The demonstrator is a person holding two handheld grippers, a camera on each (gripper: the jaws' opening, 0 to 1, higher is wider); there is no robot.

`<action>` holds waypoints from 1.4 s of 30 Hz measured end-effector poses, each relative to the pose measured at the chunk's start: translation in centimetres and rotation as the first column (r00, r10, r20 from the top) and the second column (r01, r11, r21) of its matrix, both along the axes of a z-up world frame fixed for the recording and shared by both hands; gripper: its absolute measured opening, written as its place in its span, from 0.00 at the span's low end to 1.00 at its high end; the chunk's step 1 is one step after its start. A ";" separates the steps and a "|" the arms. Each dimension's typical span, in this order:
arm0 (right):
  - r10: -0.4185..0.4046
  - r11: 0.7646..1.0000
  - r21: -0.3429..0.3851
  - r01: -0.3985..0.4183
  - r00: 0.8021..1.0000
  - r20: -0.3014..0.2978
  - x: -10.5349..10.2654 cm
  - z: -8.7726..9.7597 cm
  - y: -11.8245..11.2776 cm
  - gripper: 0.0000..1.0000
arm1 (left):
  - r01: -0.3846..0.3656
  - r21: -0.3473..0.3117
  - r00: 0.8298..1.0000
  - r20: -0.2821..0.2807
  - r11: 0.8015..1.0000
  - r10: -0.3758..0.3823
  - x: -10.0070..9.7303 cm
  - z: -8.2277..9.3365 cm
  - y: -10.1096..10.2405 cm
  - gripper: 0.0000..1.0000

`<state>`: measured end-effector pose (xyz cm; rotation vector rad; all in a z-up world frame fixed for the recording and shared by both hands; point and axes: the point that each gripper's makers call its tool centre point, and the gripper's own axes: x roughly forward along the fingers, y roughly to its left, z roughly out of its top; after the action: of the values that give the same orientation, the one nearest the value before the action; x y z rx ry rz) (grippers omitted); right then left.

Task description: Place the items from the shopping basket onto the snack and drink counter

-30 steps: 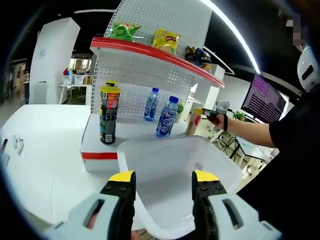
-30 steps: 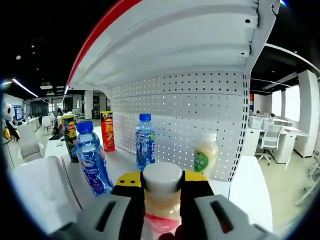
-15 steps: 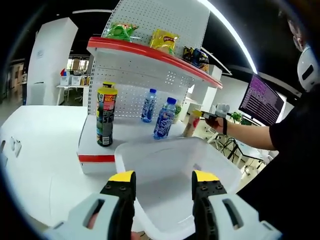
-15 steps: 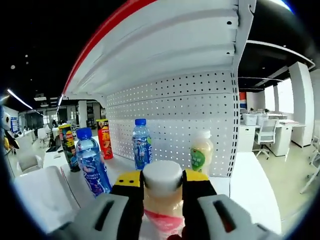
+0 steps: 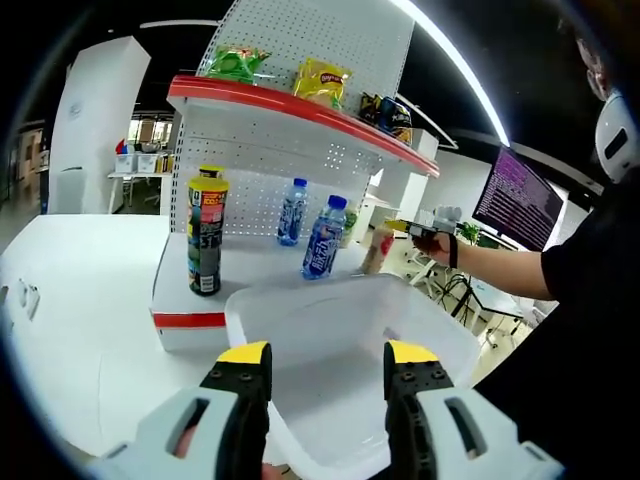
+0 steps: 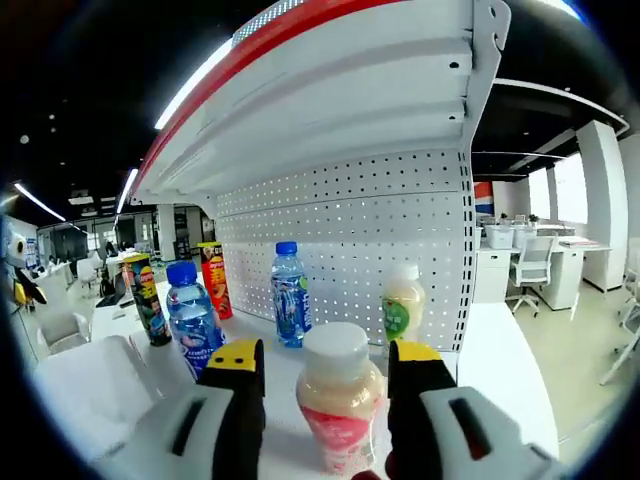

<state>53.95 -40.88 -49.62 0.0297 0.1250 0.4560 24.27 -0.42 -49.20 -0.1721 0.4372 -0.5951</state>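
Note:
In the right gripper view, a pale milky drink bottle [image 6: 336, 398] with a white cap and red label stands upright on the counter's lower shelf [image 6: 480, 345]. My right gripper [image 6: 328, 352] is open, its jaws on either side of the bottle and apart from it. In the left gripper view, my left gripper [image 5: 328, 358] is open above the white shopping basket [image 5: 300, 310], holding nothing. To the right, the right gripper [image 5: 415, 230] in a person's hand is at the same bottle [image 5: 377, 250].
The lower shelf carries two blue water bottles [image 6: 291, 296] [image 6: 194, 322], a pale bottle with a green label [image 6: 403, 308] and two tall chip cans [image 6: 213, 282] [image 6: 150, 300]. Snack bags [image 5: 322, 80] lie on the red-edged top shelf [image 5: 290, 105]. A monitor [image 5: 515, 195] stands behind.
My right gripper has opened and let go of the milky bottle, which now stands on the shelf. The left gripper has stayed open over the basket.

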 end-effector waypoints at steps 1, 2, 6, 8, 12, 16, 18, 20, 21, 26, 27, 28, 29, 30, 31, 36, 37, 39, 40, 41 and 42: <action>0.002 1.000 -0.002 -0.002 1.000 0.001 -0.3 0.1 0.0 0.46 | 0.003 0.000 1.000 0.001 1.000 -0.003 0.1 0.0 0.0 0.44; 0.004 1.000 -0.010 -0.003 1.000 0.004 -0.5 0.2 0.0 0.46 | 0.007 0.000 1.000 0.003 1.000 -0.007 0.2 0.1 0.0 0.44; 0.003 1.000 -0.018 -0.003 1.000 0.001 -1.5 0.5 -0.5 0.46 | 0.027 0.000 1.000 0.016 1.000 -0.027 0.6 0.5 -0.3 0.44; 0.001 1.000 -0.021 -0.001 1.000 -0.001 -2.0 0.8 -0.7 0.46 | 0.033 0.000 0.999 0.020 0.999 -0.033 0.8 0.6 -0.3 0.45; 0.009 1.000 -0.024 -0.009 1.000 0.001 -3.6 1.4 -0.2 0.41 | 0.034 -0.012 0.999 0.028 0.999 -0.034 1.4 0.7 -0.4 0.44; 0.027 0.999 -0.027 -0.027 1.000 0.002 -5.4 1.9 0.6 0.40 | 0.060 -0.016 0.998 0.029 0.998 -0.060 1.8 0.6 -1.1 0.45; 0.034 0.999 -0.030 -0.034 0.999 0.007 -6.2 2.2 0.9 0.40 | 0.071 -0.024 0.997 0.035 0.997 -0.071 2.1 0.8 -1.4 0.45; 0.041 0.998 -0.041 -0.041 0.999 0.011 -7.0 2.5 1.3 0.39 | 0.075 -0.030 0.996 0.041 0.997 -0.074 2.5 0.9 -1.5 0.45; 0.047 0.997 -0.061 -0.047 0.999 0.004 -7.4 2.4 1.4 0.38 | 0.076 -0.031 0.996 0.043 0.997 -0.075 2.6 1.0 -1.4 0.45; 0.053 0.995 -0.080 -0.052 0.999 0.009 -9.5 2.4 1.5 0.38 | 0.084 -0.033 0.995 0.050 0.996 -0.082 3.2 1.2 -1.4 0.45; 0.050 0.996 -0.077 -0.050 0.999 0.008 -9.8 2.3 1.4 0.38 | 0.088 -0.030 0.995 0.051 0.996 -0.087 3.2 1.2 -1.4 0.45; 0.047 0.996 -0.075 -0.046 0.999 0.004 -10.1 2.3 1.3 0.38 | 0.091 -0.028 0.995 0.050 0.995 -0.089 3.3 1.2 -1.4 0.45; 0.044 0.996 -0.074 -0.044 0.999 0.000 -10.4 2.2 1.2 0.38 | 0.092 -0.027 0.995 0.050 0.995 -0.090 3.4 1.2 -1.3 0.45; 0.043 0.997 -0.056 -0.044 0.999 -0.012 -10.8 2.1 1.2 0.38 | 0.092 -0.027 0.995 0.050 0.995 -0.090 3.5 1.2 -1.3 0.45; 0.046 0.999 -0.021 -0.047 0.998 -0.033 -11.2 2.0 1.3 0.38 | 0.091 -0.027 0.995 0.052 0.995 -0.090 3.6 1.3 -1.2 0.45; 0.041 0.999 -0.011 -0.041 0.998 -0.037 -12.8 2.3 1.2 0.38 | 0.091 -0.026 0.994 0.056 0.996 -0.089 4.1 1.4 -1.0 0.45; 0.039 0.999 -0.007 -0.039 0.999 -0.037 -13.0 2.4 1.2 0.38 | 0.090 -0.025 0.994 0.056 0.996 -0.089 4.1 1.4 -0.9 0.45; 0.042 0.999 -0.002 -0.042 0.999 -0.034 -13.6 2.8 1.3 0.40 | 0.093 -0.023 0.994 0.059 0.995 -0.091 4.4 1.5 -0.8 0.45; 0.042 0.999 0.001 -0.042 0.999 -0.029 -13.8 3.0 1.3 0.41 | 0.093 -0.024 0.994 0.061 0.995 -0.092 4.5 1.7 -0.8 0.45; 0.042 0.999 0.004 -0.042 0.999 -0.028 -14.0 3.3 1.3 0.41 | 0.093 -0.025 0.994 0.063 0.995 -0.092 4.6 1.8 -0.7 0.45; 0.039 0.999 0.012 -0.038 0.999 -0.029 -14.2 3.5 1.2 0.42 | 0.093 -0.026 0.994 0.065 0.995 -0.091 4.7 1.8 -0.7 0.45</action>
<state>39.70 -39.68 -46.14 0.0450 0.1514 0.4947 28.94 -1.13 -47.37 -0.1604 0.3763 -0.6958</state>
